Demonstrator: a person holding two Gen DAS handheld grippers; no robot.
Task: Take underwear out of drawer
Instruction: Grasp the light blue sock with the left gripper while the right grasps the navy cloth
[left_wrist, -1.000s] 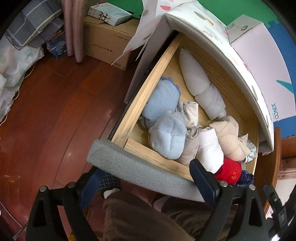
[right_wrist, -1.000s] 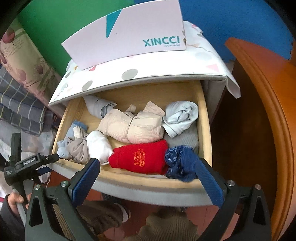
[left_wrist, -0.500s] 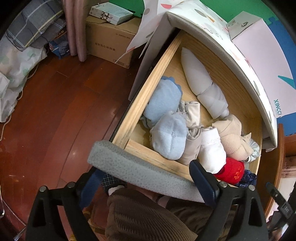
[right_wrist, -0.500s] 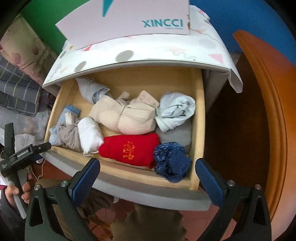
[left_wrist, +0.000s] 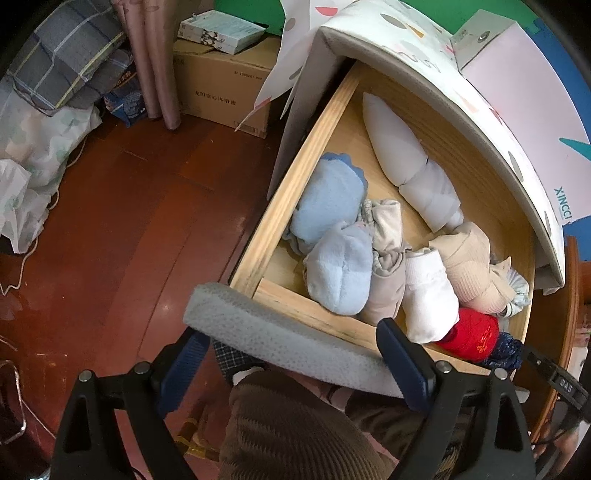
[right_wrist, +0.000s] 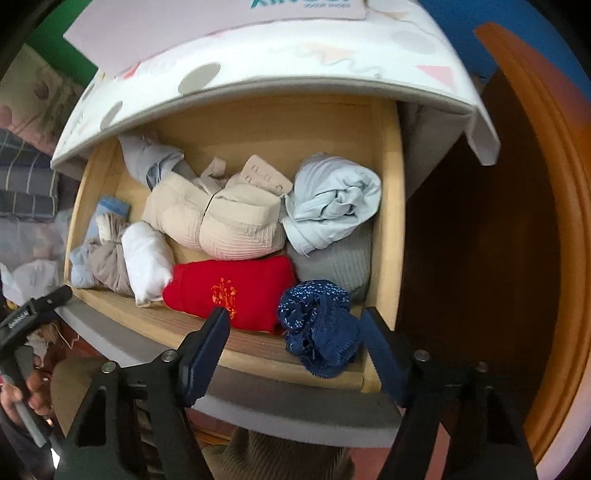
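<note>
**Right gripper down over navy piece, jaws closing**

Right gripper has dropped toward the drawer's front right corner. Jaws were wide, now closing either side of the navy lace underwear; pads not pressing it. Clothes haven't shifted.

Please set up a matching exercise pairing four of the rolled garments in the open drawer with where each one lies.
Things:
1. navy lace bundle
2. red roll
3. white roll
4. pale blue bundle

Places, as the right wrist view shows them:
A. front row, between the white and navy pieces
B. front right corner, between the right tool's closing fingers
C. right side, behind the grey piece
D. left of the red piece

Pairs: 1-B, 2-A, 3-D, 4-C
</note>
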